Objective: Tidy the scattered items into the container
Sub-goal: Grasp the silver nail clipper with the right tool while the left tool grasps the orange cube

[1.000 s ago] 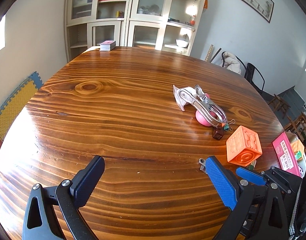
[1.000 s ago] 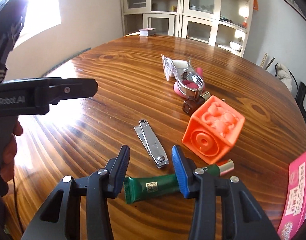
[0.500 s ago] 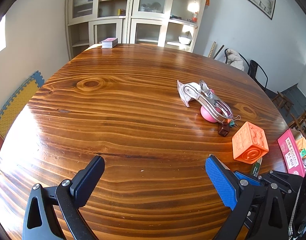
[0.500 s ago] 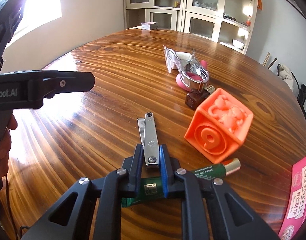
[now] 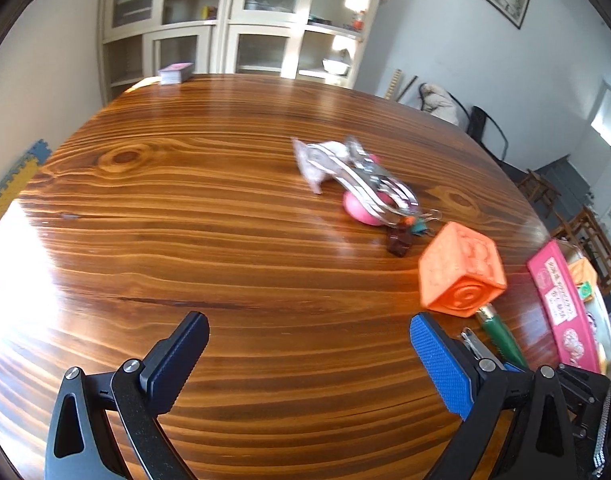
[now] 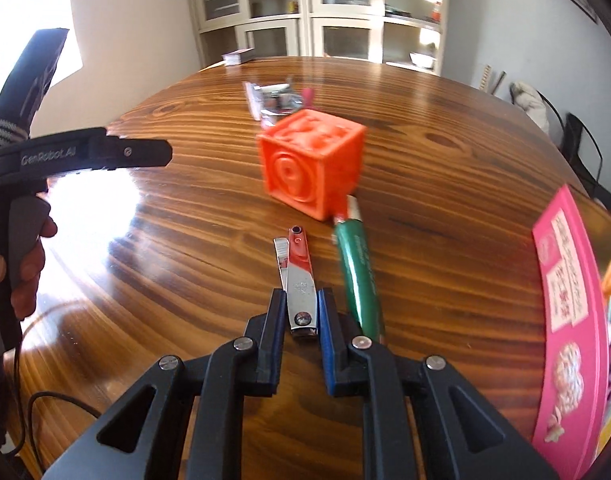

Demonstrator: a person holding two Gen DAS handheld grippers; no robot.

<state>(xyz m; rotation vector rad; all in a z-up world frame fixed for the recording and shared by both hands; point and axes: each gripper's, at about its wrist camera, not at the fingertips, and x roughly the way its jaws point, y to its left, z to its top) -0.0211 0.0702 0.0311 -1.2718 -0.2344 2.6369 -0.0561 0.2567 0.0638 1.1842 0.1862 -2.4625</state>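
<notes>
Transfer is the step in hand: the right tool [image 6: 301,312] is clamped on the nail clipper [image 6: 300,280], which pokes forward from between its pads above the bench [image 6: 445,240], so the next move calls for carrying it right to the container [image 6: 565,304], the pink-walled box at the bench edge, and letting go over its opening without knocking the green tube [image 6: 359,276] lying just beside. The left tool [image 5: 305,356] hangs wide open with nothing between its pads, over bare wood. By count: one nail clipper, one green tube, one orange cube [image 6: 311,162] touching the tube's cap end, one small brown block [image 5: 399,242], one pink ball [image 5: 361,210] under one metal utensil, and one crumpled wrapper [image 5: 317,160]; the blurred pile may hide a small clip or two.
</notes>
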